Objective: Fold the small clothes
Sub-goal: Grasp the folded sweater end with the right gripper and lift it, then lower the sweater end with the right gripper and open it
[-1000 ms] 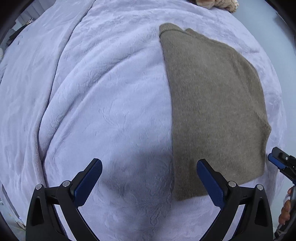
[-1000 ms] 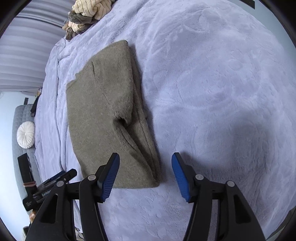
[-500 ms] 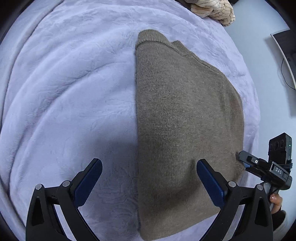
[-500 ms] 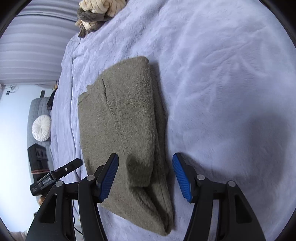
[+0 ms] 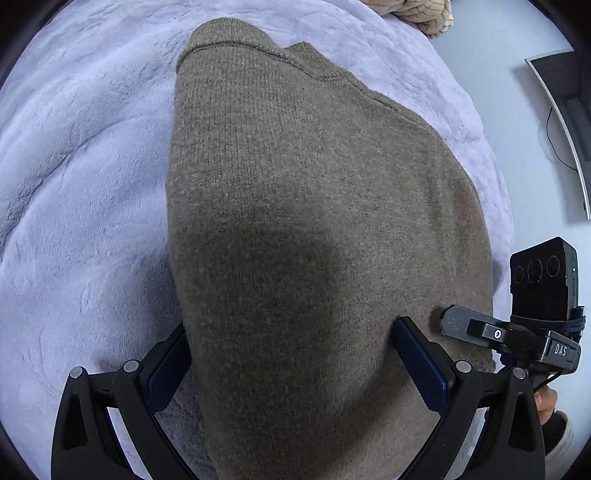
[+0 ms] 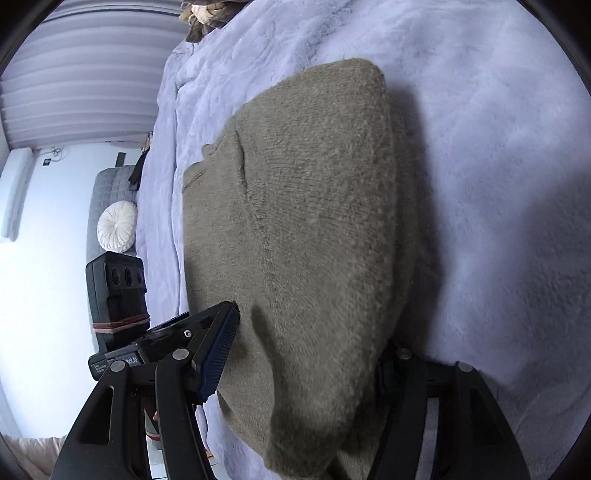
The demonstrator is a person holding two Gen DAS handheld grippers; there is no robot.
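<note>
We see the folded olive sweater (image 5: 314, 221) on the lilac bed blanket (image 5: 81, 177) (plush); each hand-held gripper, left (image 5: 295, 365) and right (image 6: 306, 354), straddles its near edge, jaws spread, unclenched.

White letters "DAS" stand on the black body of the right claw (image 5: 458, 325), seen just right of the left claw (image 5: 295, 369).

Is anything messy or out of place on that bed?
Mostly tidy: the folded olive-brown knitted sweater lies flat on the lilac plush blanket. Only a crumpled heap of beige knitwear at the far edge looks unfolded.
</note>
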